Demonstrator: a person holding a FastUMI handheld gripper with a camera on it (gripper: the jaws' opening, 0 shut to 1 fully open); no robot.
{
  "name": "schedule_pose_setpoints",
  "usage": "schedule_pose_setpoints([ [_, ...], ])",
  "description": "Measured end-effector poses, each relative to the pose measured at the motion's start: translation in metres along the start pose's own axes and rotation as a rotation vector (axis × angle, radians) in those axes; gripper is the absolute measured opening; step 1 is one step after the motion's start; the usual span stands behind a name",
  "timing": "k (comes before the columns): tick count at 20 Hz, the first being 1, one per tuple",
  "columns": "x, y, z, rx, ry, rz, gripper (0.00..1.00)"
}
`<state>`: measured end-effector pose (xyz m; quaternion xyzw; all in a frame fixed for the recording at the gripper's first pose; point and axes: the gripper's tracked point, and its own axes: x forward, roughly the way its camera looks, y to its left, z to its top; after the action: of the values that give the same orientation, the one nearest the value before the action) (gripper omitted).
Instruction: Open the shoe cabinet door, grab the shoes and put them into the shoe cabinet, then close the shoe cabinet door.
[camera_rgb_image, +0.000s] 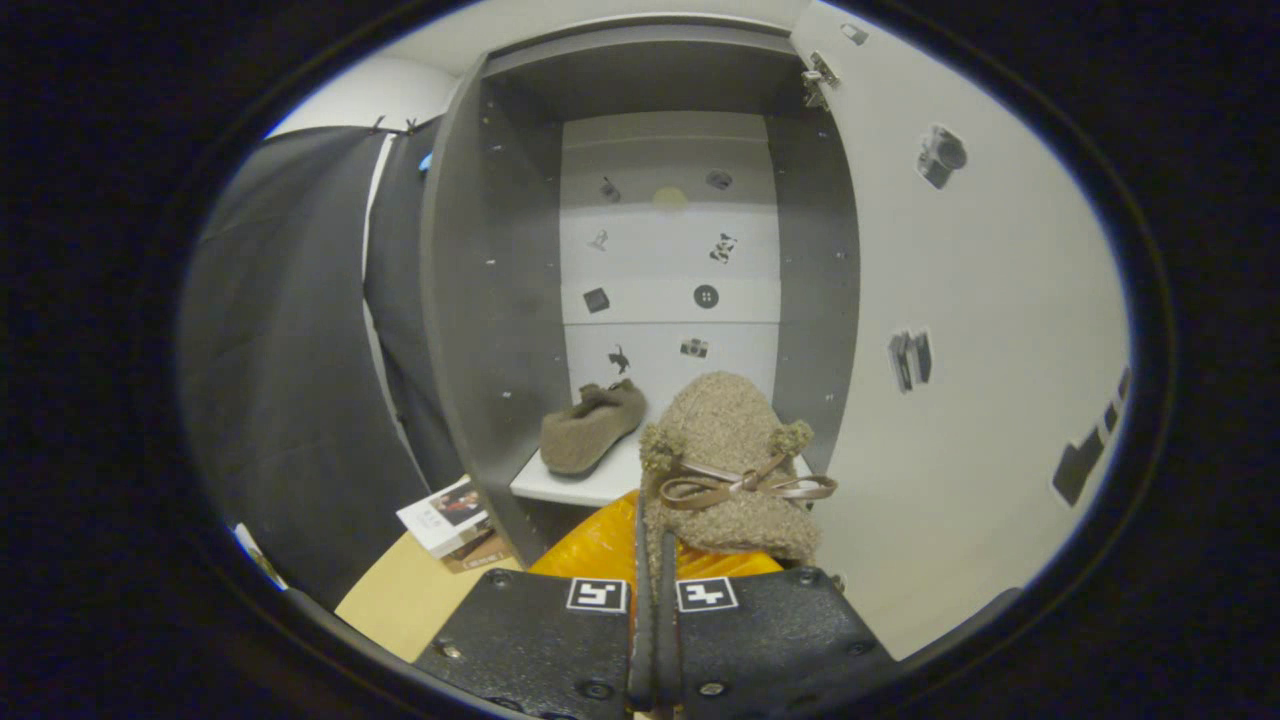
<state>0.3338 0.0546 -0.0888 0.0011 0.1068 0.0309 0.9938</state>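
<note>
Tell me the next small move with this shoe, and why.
Probably carry the fuzzy tan bow-tied shoe, pinched in the gripper, forward onto the white cabinet shelf. The grey cabinet's white door stands open, and the matching tan shoe already lies on the shelf's left, leaving room beside it.

The shoe (728, 465) pinched at its rim between the closed fingers of the gripper (655, 590) looks like nubby, rough bouclé cloth, with two fuzzy pompoms and a smooth, slightly glossy ribbon bow (745, 485). The second shoe (592, 428) on the cabinet shelf (600, 480) is of a flatter, felt-like matt fabric. The shoe cabinet (470, 300) has smooth matt grey panels and a smooth white shelf and back wall. Its open door (980, 300) is matt white, with a shiny metal hinge (818, 78). A glossy, crinkled orange film (600, 545) lies below. The tabletop (400, 600) looks like smooth pale wood. The booklets (450, 520) look like paper.
</note>
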Motion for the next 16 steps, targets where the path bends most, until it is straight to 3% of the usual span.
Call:
schedule_pose_setpoints([
  [4,0.068,-0.010,0.026,0.004,0.011,-0.046,0.05],
  [8,0.137,-0.020,0.039,-0.074,0.025,-0.105,0.05],
  [12,0.205,-0.023,0.024,-0.077,0.092,-0.121,0.05],
  [16,0.239,-0.026,0.002,-0.038,0.179,-0.122,0.05],
])
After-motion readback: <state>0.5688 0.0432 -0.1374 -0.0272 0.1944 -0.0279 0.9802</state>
